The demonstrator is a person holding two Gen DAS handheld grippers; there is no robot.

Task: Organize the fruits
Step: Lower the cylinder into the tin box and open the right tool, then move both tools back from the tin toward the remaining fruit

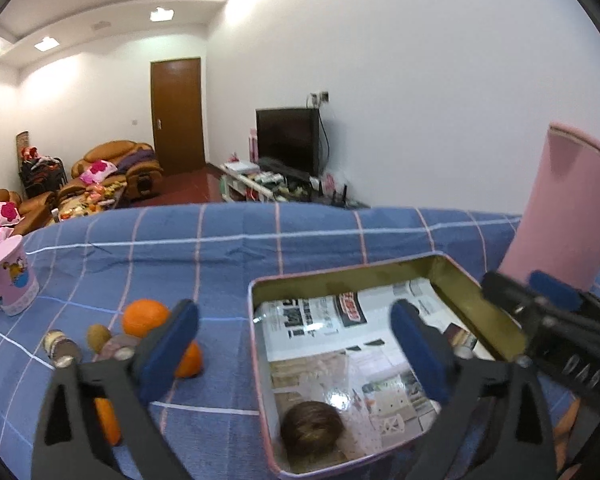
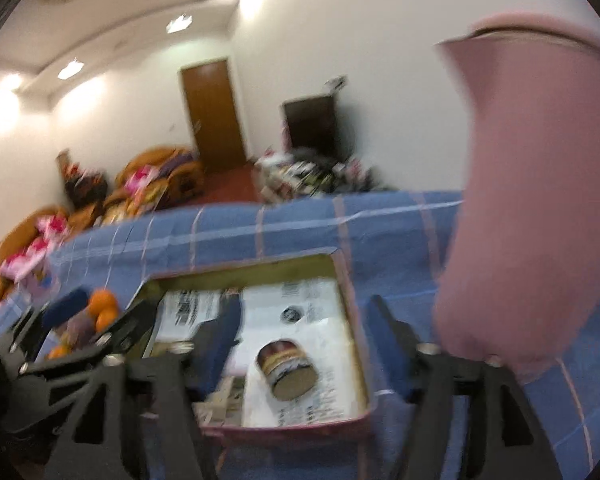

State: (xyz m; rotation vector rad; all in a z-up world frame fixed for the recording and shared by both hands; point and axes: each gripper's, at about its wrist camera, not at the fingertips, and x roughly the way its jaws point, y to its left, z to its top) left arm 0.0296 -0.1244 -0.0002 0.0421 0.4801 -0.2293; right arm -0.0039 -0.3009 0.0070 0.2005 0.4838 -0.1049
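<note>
A pink-rimmed tin (image 1: 496, 320), lined with newspaper, sits on the blue checked cloth. A brown round fruit (image 1: 312, 428) lies in its near corner, below my left gripper (image 1: 296, 348), which is open wide and empty. Left of the tin lie oranges (image 1: 145, 317), a kiwi (image 1: 98, 337), a dull purple fruit (image 1: 118, 346) and a small jar (image 1: 62, 346). In the blurred right wrist view my right gripper (image 2: 302, 332) is open over the tin (image 2: 356, 320). A jar (image 2: 286, 368) lies on its side between the fingers, and the pads do not touch it.
A tall pink cylinder (image 1: 564, 208) stands close behind the tin's right side, near my right gripper (image 1: 528, 292). A pink patterned mug (image 1: 10, 280) stands at the far left of the cloth. Beyond the table are sofas, a door and a television.
</note>
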